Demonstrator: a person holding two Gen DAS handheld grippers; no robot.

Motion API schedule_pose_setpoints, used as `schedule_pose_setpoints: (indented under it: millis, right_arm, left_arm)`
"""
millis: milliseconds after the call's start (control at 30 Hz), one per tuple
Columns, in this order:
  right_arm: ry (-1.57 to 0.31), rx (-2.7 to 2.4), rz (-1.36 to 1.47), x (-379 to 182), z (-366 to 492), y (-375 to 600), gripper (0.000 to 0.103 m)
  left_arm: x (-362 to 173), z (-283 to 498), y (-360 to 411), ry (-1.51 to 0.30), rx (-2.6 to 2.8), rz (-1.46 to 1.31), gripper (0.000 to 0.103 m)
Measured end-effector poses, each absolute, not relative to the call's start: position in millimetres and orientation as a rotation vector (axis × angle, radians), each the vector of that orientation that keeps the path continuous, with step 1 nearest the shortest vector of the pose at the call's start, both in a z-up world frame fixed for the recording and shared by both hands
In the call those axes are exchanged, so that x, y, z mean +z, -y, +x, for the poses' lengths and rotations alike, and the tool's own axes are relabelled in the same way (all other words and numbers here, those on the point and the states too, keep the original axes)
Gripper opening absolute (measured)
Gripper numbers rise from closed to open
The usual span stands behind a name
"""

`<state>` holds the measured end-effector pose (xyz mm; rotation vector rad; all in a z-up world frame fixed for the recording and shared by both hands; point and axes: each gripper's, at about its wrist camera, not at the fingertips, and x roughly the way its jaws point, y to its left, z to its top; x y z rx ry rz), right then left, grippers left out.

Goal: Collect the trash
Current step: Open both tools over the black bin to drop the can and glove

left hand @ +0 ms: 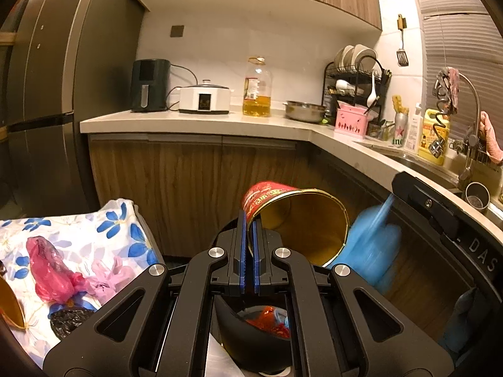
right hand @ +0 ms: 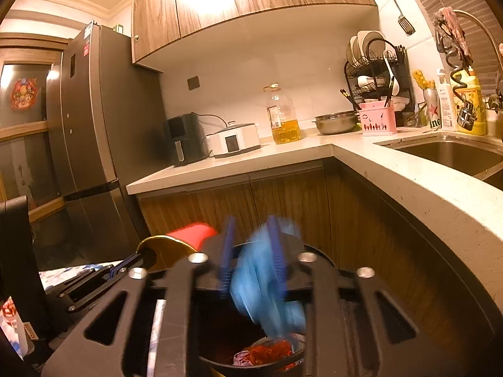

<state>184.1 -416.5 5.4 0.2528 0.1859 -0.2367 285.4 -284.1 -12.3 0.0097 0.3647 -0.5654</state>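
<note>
My left gripper (left hand: pixel 249 223) is shut on the rim of a red paper cup (left hand: pixel 295 216) with a gold inside. The cup lies tilted on its side over the black trash bin (left hand: pixel 251 339). Red wrappers lie in the bin. In the right wrist view my right gripper (right hand: pixel 251 251) has its blue fingers (right hand: pixel 227 251) apart. A blurred blue plastic bag (right hand: pixel 264 286) hangs loosely between them, over the bin (right hand: pixel 220 359). The same bag (left hand: pixel 371 245) shows beside the cup in the left wrist view. The red cup (right hand: pixel 191 235) sits left of my right gripper.
A table with a floral cloth (left hand: pixel 103 229) stands left of the bin, bearing a pink bag (left hand: pixel 53 270) and a black bag (left hand: pixel 69 320). Wooden cabinets and an L-shaped counter (right hand: pixel 408 182) with a sink (right hand: pixel 449 154) wrap behind and to the right. A fridge (right hand: pixel 91 125) stands left.
</note>
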Motion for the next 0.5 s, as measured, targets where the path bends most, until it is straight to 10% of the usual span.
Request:
schedule_pose_setpoints:
  millis: [200, 500]
  right_arm:
    - [-0.195, -0.250, 0.266, 2.6, 183.1, 420.4, 0.028]
    - [-0.196, -0.261, 0.280, 0.5, 176.0, 418.3, 0.046]
  left_arm:
    - [-19.9, 291.4, 285.9, -0.396, -0.567, 0.013, 0.011]
    - [-22.6, 282.2, 267.9, -0.374, -0.509, -0.007, 0.064]
